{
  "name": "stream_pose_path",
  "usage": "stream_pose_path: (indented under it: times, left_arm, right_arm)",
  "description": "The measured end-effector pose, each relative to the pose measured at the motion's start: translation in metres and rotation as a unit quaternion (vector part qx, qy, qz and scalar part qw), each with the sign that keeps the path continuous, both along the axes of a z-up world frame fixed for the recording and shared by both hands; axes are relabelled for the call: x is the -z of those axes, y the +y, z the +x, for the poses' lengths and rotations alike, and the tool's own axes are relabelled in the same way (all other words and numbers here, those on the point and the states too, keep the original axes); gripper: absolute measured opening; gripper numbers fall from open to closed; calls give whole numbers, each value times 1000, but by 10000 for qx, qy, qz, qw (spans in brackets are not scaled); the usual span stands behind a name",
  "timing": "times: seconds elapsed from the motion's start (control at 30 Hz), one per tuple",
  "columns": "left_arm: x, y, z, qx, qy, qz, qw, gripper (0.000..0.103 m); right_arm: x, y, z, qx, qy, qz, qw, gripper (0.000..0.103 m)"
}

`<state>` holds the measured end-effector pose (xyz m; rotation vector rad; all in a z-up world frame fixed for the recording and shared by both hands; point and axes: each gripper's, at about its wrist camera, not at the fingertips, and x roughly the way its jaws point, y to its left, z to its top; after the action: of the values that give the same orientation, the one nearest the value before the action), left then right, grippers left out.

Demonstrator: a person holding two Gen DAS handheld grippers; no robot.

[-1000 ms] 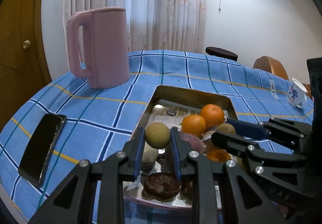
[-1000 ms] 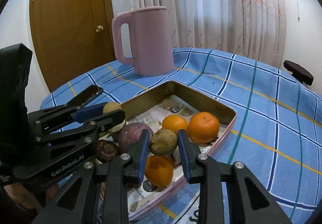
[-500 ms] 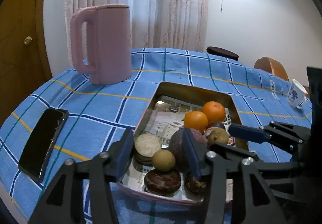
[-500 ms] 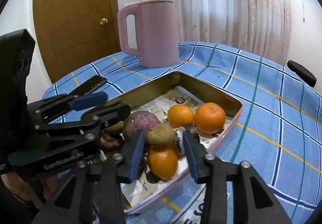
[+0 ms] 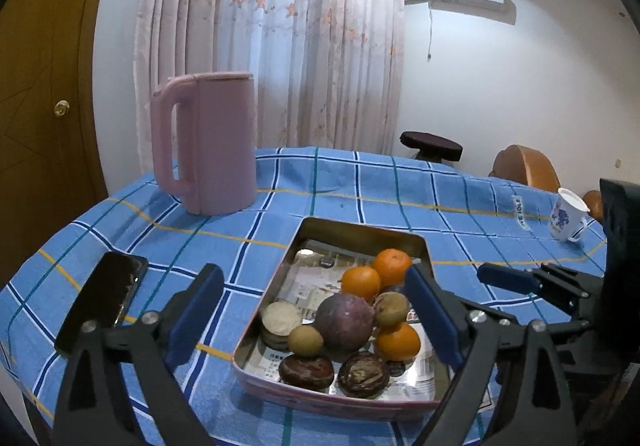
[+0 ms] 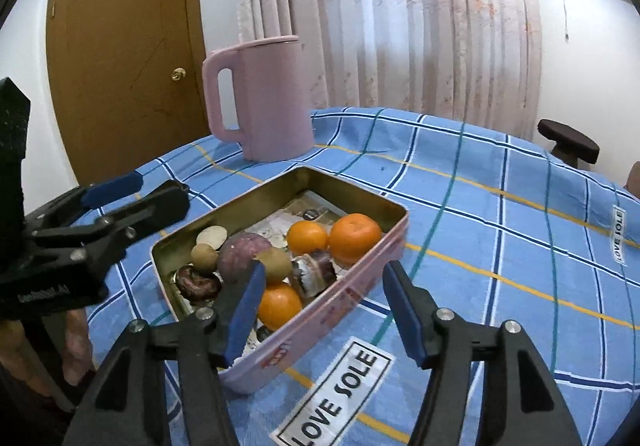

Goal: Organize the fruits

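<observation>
Gathering the fruits [image 5: 344, 320] inside the tin tray [image 5: 362, 228] on the checked tablecloth [image 5: 248, 242] looks complete; the left gripper [image 5: 316, 312] and right gripper [image 6: 322, 302] are held wide and empty, presumably for clearance.

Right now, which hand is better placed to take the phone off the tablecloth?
Left, probably. The phone lies just beyond the left tongs' own left finger, on the tin's far side from the right tongs. Both tongs are open and empty.
</observation>
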<state>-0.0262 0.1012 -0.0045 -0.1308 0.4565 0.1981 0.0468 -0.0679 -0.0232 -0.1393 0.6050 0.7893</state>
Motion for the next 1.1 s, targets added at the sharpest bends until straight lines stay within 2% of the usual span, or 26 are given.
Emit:
stream_pose_path:
  times: [0.13,0.47,1.1]
  left_arm:
    - [-2,-2,-1,-60,-28,70,10000,98]
    - [0,-4,-1,-69,-22,78,9999,99]
    - [-1,-14,0,2,-27,152,9999,102]
  right_arm:
    - [-5,-8,-3,107,-56,103,9999,63]
    - [-11,-18,-10,331,-271,128,9990,64]
    - [-16,-34,-13,453,-371,210,9981,68]
